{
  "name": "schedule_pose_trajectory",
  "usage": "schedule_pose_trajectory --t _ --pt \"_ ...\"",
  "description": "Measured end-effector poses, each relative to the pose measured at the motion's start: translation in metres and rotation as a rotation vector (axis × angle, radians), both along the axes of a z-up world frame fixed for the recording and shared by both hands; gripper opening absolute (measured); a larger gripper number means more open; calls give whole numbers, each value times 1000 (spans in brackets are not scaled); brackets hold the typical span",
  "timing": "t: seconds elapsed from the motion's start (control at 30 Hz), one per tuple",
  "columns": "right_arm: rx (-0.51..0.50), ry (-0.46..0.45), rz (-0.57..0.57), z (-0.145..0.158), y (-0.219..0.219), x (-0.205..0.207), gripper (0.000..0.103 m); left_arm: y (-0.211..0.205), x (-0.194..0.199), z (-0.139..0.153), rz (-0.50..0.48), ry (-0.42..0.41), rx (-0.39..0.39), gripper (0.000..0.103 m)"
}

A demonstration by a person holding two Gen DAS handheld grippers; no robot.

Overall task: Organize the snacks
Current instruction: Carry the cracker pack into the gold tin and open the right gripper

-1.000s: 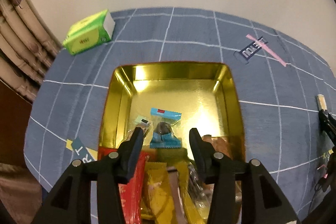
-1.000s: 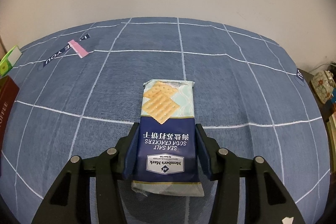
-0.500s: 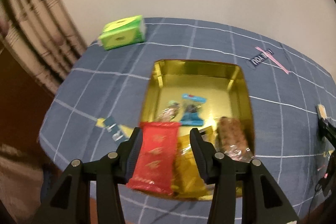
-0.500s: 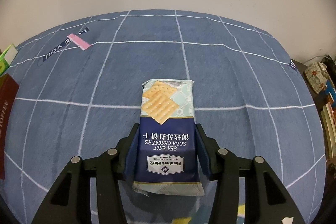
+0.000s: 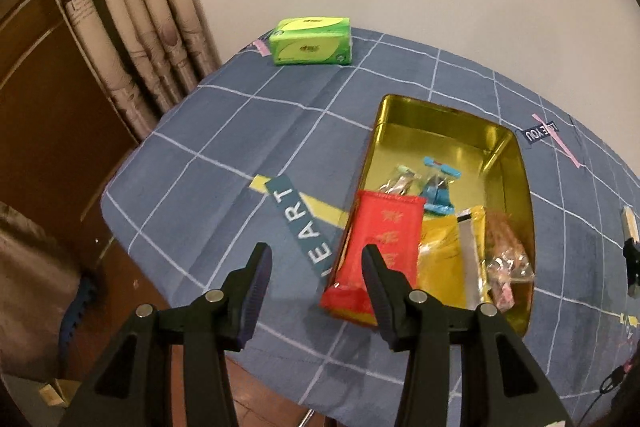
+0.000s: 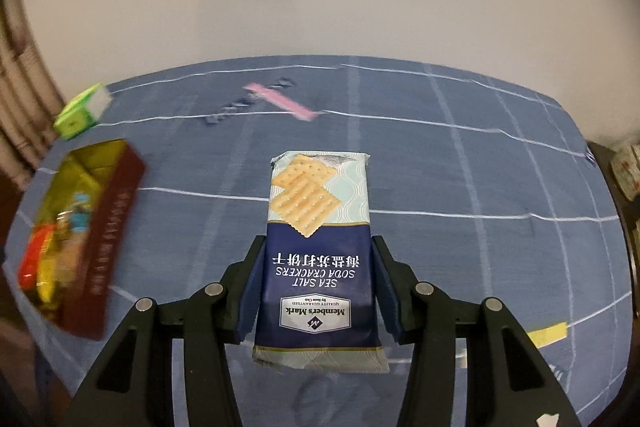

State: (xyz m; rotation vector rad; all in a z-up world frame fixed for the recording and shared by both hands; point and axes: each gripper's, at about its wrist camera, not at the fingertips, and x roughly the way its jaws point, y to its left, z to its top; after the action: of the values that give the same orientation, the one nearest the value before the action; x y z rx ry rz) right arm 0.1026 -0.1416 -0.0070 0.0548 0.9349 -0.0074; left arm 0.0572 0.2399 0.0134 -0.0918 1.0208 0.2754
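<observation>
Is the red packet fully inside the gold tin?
No. The red packet leans over the tin's near rim, its lower end outside.

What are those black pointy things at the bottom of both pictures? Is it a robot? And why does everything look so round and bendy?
It is not a robot. A person holds a grabbing tool in each hand, and a small camera sits on each tool, looking out along its two black jaws. The camera lens sees very wide, so it bends straight lines.

One picture comes from the left gripper. Its jaws stand apart with nothing between them. Below it is a table with a blue checked tablecloth. On the cloth sits a gold tin with snacks inside: a red packet hanging over its edge, a yellow packet and a small blue candy. Farther back lies a green tissue pack.

The other picture comes from the right gripper. Its jaws squeeze a pack of sea salt soda crackers. The tin shows at the left, blurred.
</observation>
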Motion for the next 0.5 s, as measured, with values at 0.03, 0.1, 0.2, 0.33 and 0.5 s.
schedule_pose_trajectory --t 0.03,0.1,0.2,0.33,0.5 --pt "4 1 15 3 11 0 46 1 -2 -1 3 -1 3 48" --pt "8 -1 48 7 31 -3 46 5 -7 -2 10 -3 -5 48" --pt "7 2 105 13 65 -6 46 9 -14 -3 18 -8 -10 48" --pt "0 7 182 17 109 -8 46 13 -21 -4 22 -15 -9 48" --pt "2 19 237 16 147 -9 46 18 -27 -7 33 -7 -21 48"
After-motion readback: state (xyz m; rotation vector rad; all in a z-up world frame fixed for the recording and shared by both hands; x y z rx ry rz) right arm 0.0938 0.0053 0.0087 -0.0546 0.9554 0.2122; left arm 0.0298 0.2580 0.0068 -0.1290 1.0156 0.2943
